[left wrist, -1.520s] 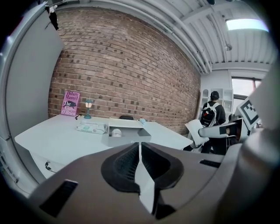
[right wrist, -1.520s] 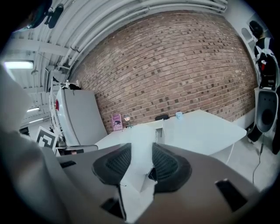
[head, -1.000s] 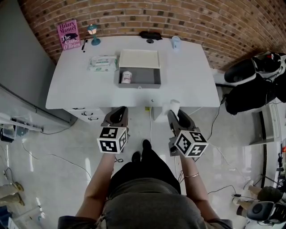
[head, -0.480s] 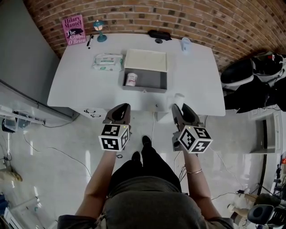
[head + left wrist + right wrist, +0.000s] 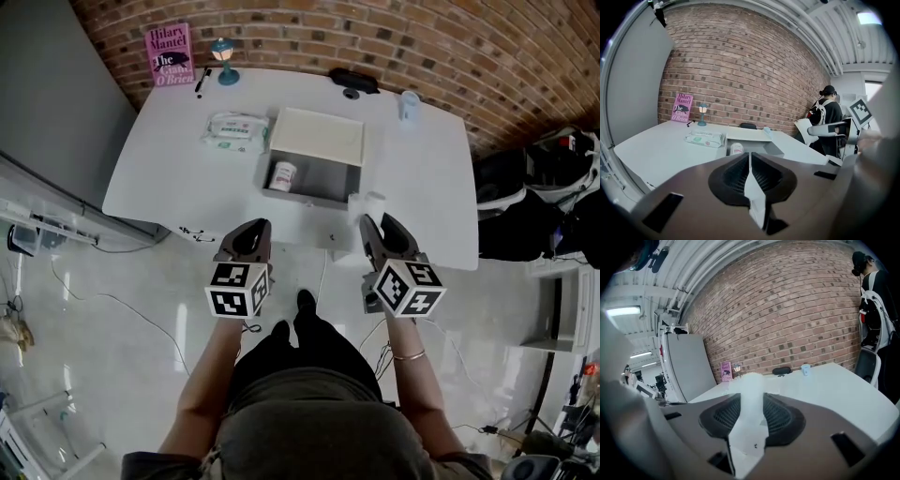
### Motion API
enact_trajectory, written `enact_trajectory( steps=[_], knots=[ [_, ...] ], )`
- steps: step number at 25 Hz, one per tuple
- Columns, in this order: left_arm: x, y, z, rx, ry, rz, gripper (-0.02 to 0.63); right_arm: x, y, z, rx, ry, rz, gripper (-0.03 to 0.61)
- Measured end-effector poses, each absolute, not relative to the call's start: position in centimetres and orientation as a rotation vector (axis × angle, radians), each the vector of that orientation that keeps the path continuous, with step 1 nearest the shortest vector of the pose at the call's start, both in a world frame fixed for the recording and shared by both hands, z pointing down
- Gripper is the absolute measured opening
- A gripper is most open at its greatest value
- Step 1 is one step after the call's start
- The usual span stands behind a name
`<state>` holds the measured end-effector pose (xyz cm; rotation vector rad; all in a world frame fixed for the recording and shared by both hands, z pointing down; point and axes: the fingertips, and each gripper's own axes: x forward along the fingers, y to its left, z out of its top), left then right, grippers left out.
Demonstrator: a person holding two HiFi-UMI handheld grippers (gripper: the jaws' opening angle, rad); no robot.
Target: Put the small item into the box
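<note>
While near the box (image 5: 328, 178), white item (image 5: 374, 199) in right tool (image 5: 376, 219).

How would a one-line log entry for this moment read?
left gripper: shut, empty | right gripper: shut on white item | box: open, jar inside | white item: not yet in box

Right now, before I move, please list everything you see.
table: one, white, by brick wall
box: one, grey, lid open, table centre
jar: one, white, inside box
wipes pack: one, white-green, left of box
book: one, pink, far left corner
lamp: one, teal, beside book
pouch: one, black, far edge
cup: one, pale blue, far right
small item: one, white, in right gripper
left gripper: one, grey, shut, empty
right gripper: one, grey, shut on small item
</note>
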<state>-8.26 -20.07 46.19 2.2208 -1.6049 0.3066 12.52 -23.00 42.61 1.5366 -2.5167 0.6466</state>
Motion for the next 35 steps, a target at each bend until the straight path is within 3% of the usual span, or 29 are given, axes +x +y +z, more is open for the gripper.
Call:
enact_trajectory(
  steps=[35],
  knots=[
    [-15.3,-18.8,47.5,1.85,-1.91,0.214,0.034,5.4,-32.9,46.7,0.975,-2.499,0.447,0.152]
  ],
)
